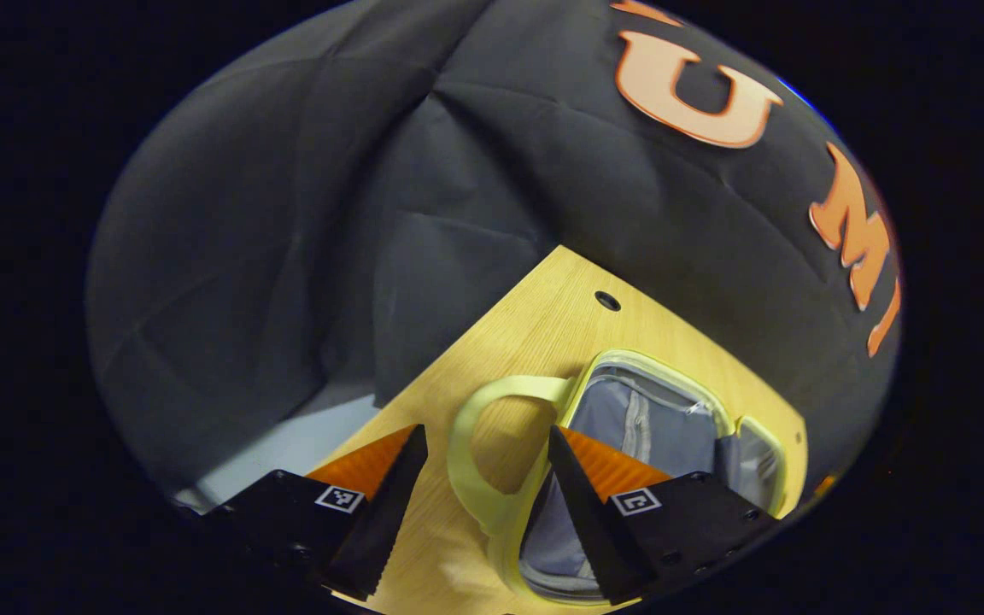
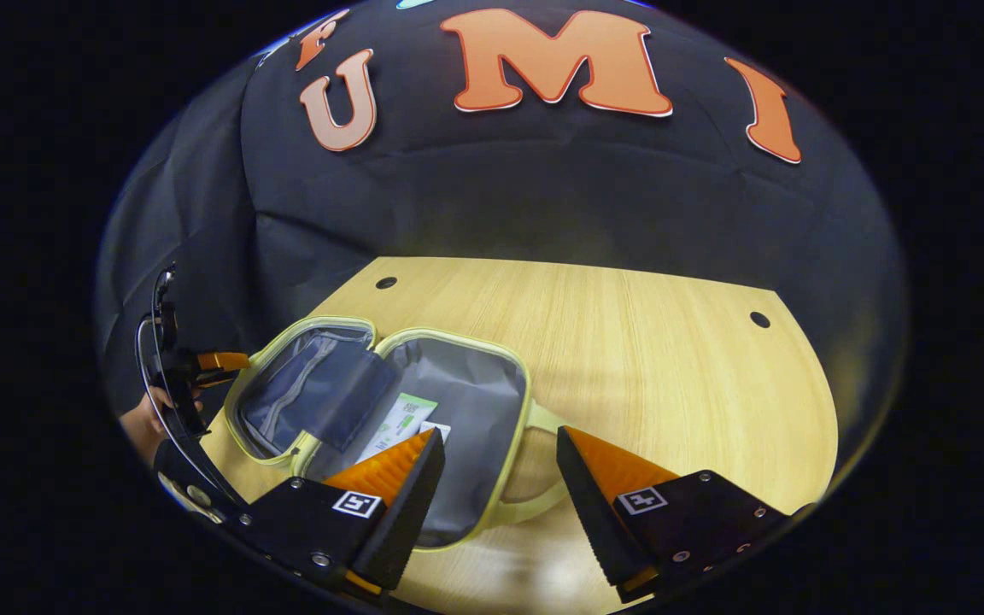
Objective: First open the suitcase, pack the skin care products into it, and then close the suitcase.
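Nearest the camera, the right tool [image 2: 500,470] hangs wide apart and empty over the suitcase's looped handle [image 2: 543,500]. Spread equally wide, the left tool [image 1: 488,465] straddles that handle [image 1: 479,461] from the other side, gripping nothing. Opening looks done: the small suitcase [image 2: 466,401] lies flat on the pale wood-grain worktop [image 2: 671,359], both halves showing soft grey lining with rounded pale-yellow piping. One flat packet [image 2: 398,423] rests inside; I judge any further packing, then closing, remain.
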Tool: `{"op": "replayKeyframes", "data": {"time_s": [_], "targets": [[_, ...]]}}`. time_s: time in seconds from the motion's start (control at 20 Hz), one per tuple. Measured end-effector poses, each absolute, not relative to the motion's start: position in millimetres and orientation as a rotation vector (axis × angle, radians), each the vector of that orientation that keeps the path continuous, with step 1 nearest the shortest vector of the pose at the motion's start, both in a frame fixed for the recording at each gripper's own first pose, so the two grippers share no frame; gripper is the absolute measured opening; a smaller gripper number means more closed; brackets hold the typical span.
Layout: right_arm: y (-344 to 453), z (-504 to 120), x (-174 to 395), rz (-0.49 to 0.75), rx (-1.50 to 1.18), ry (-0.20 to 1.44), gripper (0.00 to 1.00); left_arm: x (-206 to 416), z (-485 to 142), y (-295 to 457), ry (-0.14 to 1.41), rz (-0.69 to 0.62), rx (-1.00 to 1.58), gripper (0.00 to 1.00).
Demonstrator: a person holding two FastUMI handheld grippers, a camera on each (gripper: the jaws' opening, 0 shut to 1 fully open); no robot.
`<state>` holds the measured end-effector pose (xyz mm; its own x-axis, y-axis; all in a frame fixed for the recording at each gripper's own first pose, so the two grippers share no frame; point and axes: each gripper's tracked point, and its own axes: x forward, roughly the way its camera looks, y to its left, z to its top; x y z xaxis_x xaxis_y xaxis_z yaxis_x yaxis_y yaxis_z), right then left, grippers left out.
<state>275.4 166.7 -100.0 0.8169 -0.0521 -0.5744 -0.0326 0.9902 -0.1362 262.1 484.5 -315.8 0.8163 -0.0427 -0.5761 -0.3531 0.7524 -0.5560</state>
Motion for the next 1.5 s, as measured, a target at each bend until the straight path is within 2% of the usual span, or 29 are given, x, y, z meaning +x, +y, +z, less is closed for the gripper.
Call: {"op": "replayKeyframes", "data": {"time_s": [0.1, 0.2, 0.3, 0.4, 0.45, 0.55, 0.8, 1.15, 1.25, 1.5], "targets": [[158, -96, 275, -0.021, -0.146, 0.608, 0.86, 267, -320, 484, 0.615, 0.157, -0.894, 0.89], [153, -94, 273, -0.026, -0.14, 0.602, 0.86, 270, -324, 484, 0.615, 0.126, -0.956, 0.78], [148, -92, 272, -0.03, -0.126, 0.598, 0.86, 269, -323, 487, 0.603, 0.101, -1.002, 0.77], [145, -87, 268, -0.03, -0.117, 0.588, 0.86, 272, -326, 491, 0.607, 0.097, -1.084, 0.61], [142, -84, 267, -0.03, -0.117, 0.58, 0.86, 258, -340, 504, 0.619, 0.193, -1.072, 0.45], [129, -81, 262, -0.033, -0.122, 0.567, 0.86, 257, -343, 505, 0.662, 0.21, -1.004, 0.13], [97, -59, 242, -0.048, -0.158, 0.513, 0.86, 259, -293, 498, 0.599, 0.263, -0.643, 0.13], [29, -43, 203, -0.078, -0.123, 0.476, 0.86, 232, -164, 474, 0.432, 0.263, -0.332, 0.12], [10, -40, 197, -0.084, -0.103, 0.475, 0.86, 223, -132, 456, 0.389, 0.252, -0.282, 0.1], [-25, -12, 199, -0.098, -0.086, 0.387, 0.85, 218, -74, 403, 0.32, 0.221, -0.201, 0.12]]}}
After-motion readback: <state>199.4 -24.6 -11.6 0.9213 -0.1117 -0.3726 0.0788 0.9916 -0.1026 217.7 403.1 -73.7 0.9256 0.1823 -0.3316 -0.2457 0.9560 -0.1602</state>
